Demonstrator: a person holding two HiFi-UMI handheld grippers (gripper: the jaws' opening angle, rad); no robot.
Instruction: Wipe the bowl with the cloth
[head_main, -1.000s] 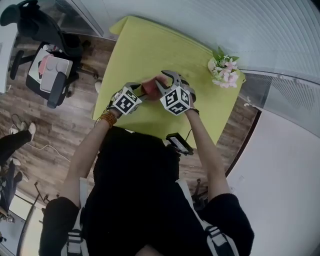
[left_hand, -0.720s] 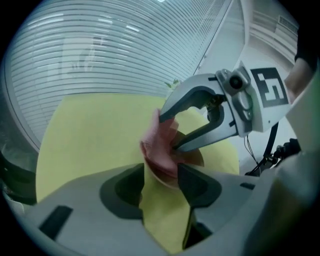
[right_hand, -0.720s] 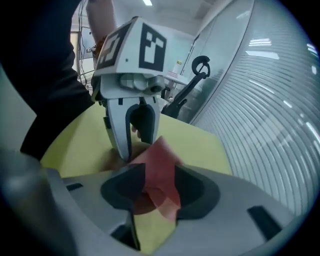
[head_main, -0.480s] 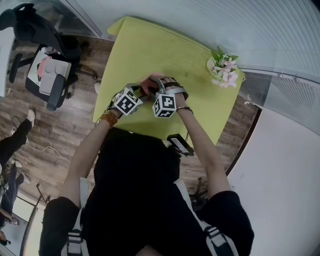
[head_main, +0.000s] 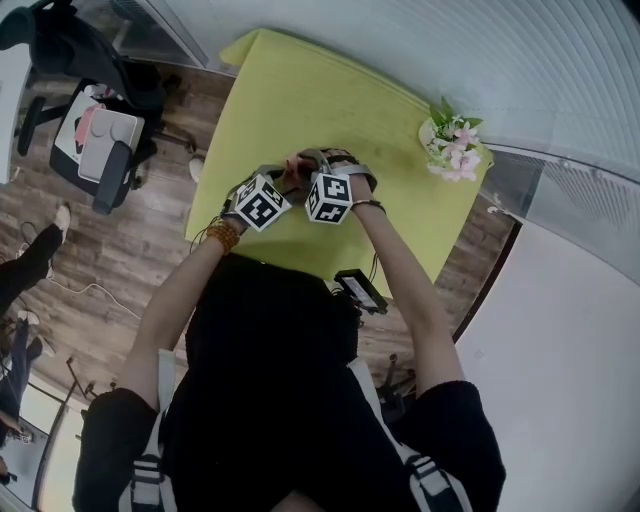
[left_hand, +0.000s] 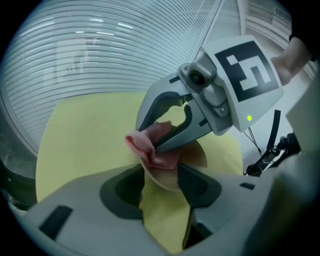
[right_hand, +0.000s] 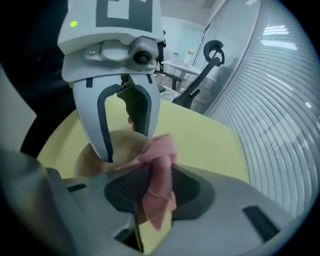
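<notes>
Our right gripper (right_hand: 155, 187), its jaws having just been closing, pinches a pink woven cloth (right_hand: 161, 162) inside a shallow tan bowl (right_hand: 95, 152); our left gripper (left_hand: 161, 182) clamps its rim, by the near edge of the yellow table (head_main: 300, 100).

A yellow-green table (head_main: 300, 100) carries a small pot of pink flowers (head_main: 452, 148) near its far right corner.

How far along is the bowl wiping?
Done: left gripper clamps the rim of the tan shallow bowl. In hand: right gripper, jaws just closed further, pinches the pink woven cloth at the bowl. Left: the wiping itself; cleanliness unclear.
</notes>
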